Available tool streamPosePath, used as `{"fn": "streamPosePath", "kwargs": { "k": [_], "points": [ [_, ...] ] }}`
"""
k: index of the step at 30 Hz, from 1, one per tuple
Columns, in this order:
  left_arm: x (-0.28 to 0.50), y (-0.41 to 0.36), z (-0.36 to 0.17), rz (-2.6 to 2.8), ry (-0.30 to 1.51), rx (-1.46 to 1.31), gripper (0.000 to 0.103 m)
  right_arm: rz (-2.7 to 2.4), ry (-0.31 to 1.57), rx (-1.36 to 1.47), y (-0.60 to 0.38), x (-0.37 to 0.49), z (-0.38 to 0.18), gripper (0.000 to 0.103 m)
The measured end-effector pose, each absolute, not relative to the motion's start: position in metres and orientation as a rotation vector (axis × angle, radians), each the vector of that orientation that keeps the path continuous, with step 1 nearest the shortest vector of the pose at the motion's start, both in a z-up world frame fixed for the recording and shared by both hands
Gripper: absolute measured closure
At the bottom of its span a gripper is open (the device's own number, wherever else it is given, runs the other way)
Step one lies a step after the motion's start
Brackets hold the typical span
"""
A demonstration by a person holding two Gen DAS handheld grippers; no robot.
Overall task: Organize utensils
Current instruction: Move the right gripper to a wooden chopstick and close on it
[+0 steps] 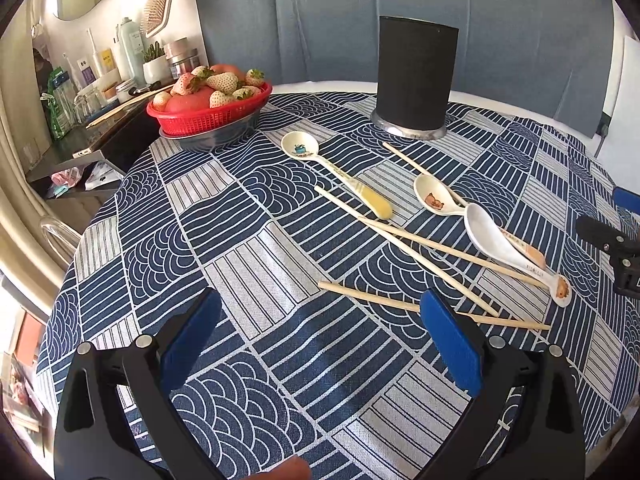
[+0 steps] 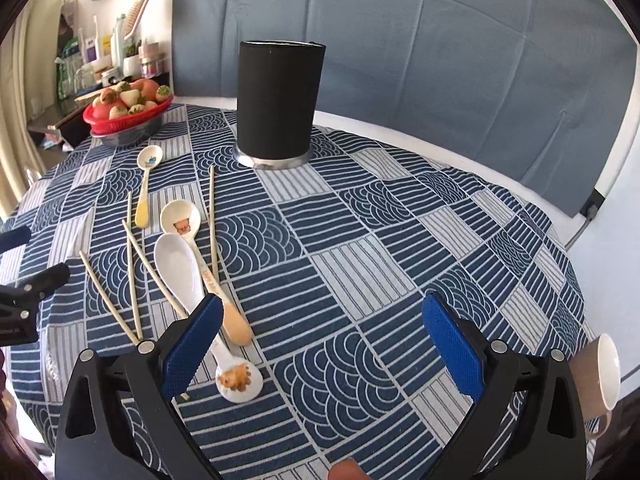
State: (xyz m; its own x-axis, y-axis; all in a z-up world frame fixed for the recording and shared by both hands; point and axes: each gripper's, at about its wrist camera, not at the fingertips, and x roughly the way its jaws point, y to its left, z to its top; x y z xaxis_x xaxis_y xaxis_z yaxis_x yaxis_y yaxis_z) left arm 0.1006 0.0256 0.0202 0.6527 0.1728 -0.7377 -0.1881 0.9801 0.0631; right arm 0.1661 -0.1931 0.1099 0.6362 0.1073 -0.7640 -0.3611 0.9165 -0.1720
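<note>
Both grippers just hung over the counter (image 2: 400,240) with nothing in them: left gripper (image 1: 320,340) had its fingers spread wide, same for the right gripper (image 2: 320,340). Three spoons (image 2: 180,268) and four chopsticks (image 1: 420,244) lay scattered on the blue patterned cloth, in front of the upright black utensil holder (image 2: 278,104). A red basket of strawberries (image 1: 208,108) sat at the far left.
</note>
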Motion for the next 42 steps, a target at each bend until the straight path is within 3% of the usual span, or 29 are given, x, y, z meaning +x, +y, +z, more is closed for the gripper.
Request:
{"fn": "streamPosePath", "kwargs": {
  "k": [13, 27, 42],
  "points": [
    [0.118, 0.028, 0.019, 0.293, 0.982, -0.131, 0.006, 0.464, 0.938, -0.361, -0.138, 0.242, 0.100, 0.008],
    [0.132, 0.030, 0.009, 0.365, 1.108, -0.278, 0.006, 0.588, 1.161, -0.366, -0.101, 0.295, 0.041, 0.008],
    [0.143, 0.029, -0.009, 0.492, 1.253, -0.454, 0.006, 0.620, 1.111, -0.361, -0.106, 0.291, 0.036, 0.006]
  ]
}}
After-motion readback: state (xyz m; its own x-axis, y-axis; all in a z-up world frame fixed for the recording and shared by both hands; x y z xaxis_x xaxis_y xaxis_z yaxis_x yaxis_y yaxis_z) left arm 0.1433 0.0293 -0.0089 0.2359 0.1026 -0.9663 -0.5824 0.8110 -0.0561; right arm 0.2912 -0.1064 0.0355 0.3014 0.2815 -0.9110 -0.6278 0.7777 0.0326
